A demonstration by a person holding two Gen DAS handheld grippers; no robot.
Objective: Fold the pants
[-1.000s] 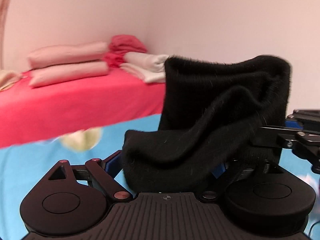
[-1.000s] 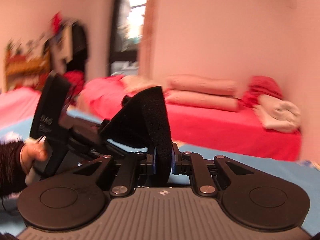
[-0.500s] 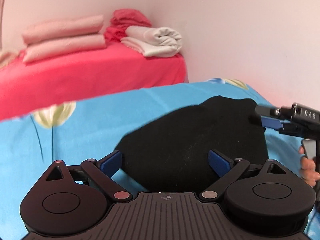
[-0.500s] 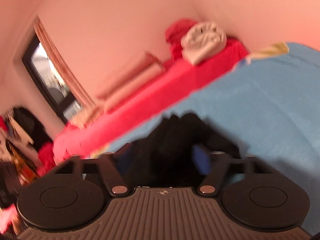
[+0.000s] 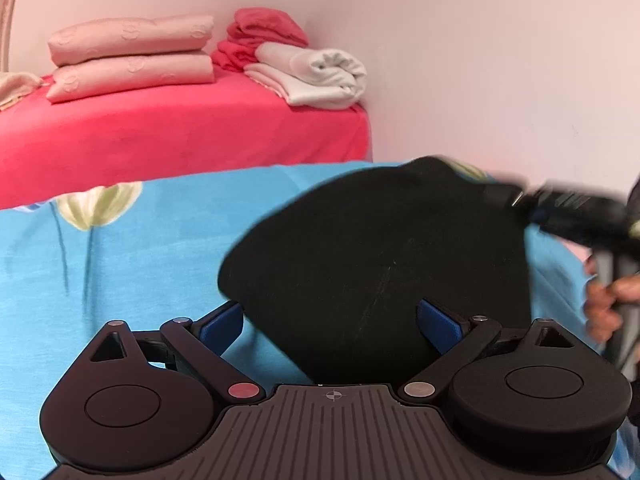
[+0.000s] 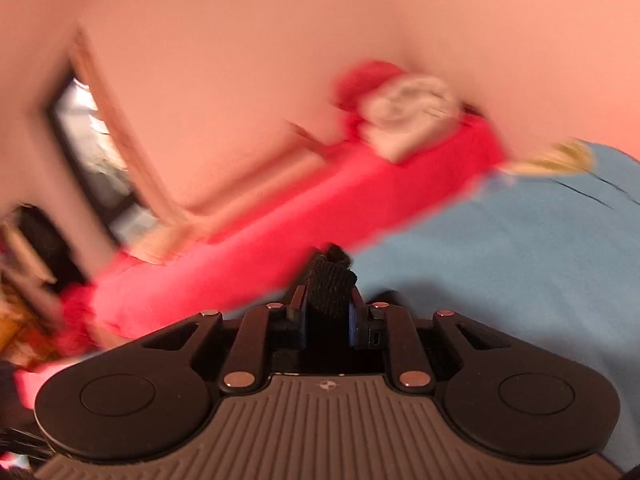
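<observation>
I see the black pants point(image 5: 376, 264) lying in a flat bunch on the blue bed sheet point(image 5: 152, 256), and my left gripper point(image 5: 332, 320) has its jaws wide apart with 1 blue pad on each side of the near edge, gripping nothing. My right gripper point(image 6: 326, 312) has its jaws narrow and pinched on a small fold of the pants, at their far right corner. That view is blurry, so I think the pinched bit is a hem.
</observation>
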